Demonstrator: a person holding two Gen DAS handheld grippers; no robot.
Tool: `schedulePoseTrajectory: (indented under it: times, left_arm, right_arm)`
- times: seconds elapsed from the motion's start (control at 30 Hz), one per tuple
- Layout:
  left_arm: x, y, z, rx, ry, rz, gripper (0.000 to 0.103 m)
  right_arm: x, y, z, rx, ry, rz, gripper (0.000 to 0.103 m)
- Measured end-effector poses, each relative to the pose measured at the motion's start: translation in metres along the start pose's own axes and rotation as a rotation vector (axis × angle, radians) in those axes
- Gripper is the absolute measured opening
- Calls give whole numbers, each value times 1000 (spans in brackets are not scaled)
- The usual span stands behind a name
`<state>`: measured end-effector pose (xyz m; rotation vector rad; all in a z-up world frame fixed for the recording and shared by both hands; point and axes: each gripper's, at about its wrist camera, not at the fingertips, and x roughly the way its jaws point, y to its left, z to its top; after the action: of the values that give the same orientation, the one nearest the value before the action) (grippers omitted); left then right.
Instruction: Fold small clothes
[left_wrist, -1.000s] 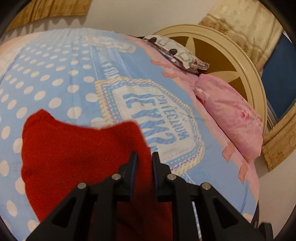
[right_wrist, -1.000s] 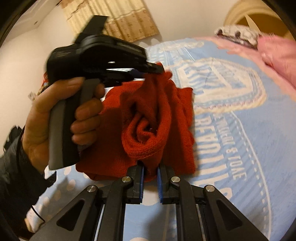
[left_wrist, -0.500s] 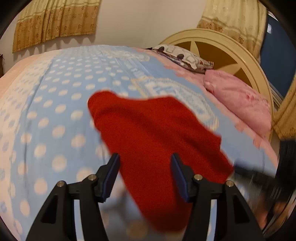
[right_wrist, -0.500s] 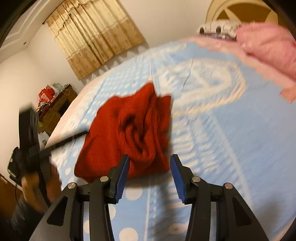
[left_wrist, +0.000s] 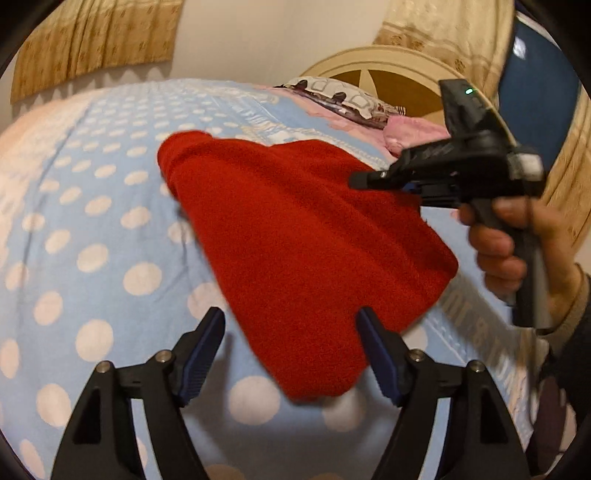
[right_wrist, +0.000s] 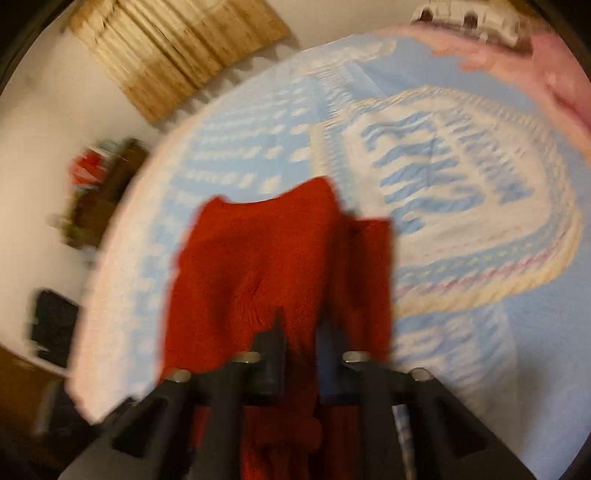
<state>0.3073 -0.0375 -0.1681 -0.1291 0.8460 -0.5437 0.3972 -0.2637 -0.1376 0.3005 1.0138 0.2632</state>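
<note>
Red knitted garment (left_wrist: 295, 236) lies bunched on the bed w/ light-blue polka-dot cover (left_wrist: 92, 221), near its middle. Left claw (left_wrist: 291, 347) is wide & still opening, pads clear of the knit, the garment's near edge between them. Right claw (right_wrist: 301, 332), held by a hand (left_wrist: 517, 251), is closing, pinched on a fold of the red knit; view blurred.

The bed (left_wrist: 92, 229) lies open to the left of the red garment (left_wrist: 303, 251), its dotted cover bare from near edge to far. To the right, the right gripper (left_wrist: 360, 181) and the hand (left_wrist: 506, 251) holding it block the way above the garment's right edge. Far right, a pink pillow (left_wrist: 413, 133) and patterned pillow (left_wrist: 343, 98) lie against the headboard (left_wrist: 399, 70).
</note>
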Motion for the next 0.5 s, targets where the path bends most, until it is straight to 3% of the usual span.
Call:
schedulePoseTrajectory:
  times: [0.13, 0.27, 0.4, 0.5]
  left_arm:
    - [8, -1, -2, 4, 24, 0, 88]
    - [8, 0, -3, -8, 31, -15, 88]
    - [-10, -1, 2, -15, -23, -7, 88]
    - [-27, 1, 12, -32, -87, 19, 90]
  right_arm:
    - [5, -13, 4, 16, -34, -106, 10]
    - [10, -15, 2, -33, -19, -107, 10]
    - [-19, -11, -1, -44, -87, -84, 33]
    - [-54, 10, -11, -106, -180, -31, 44]
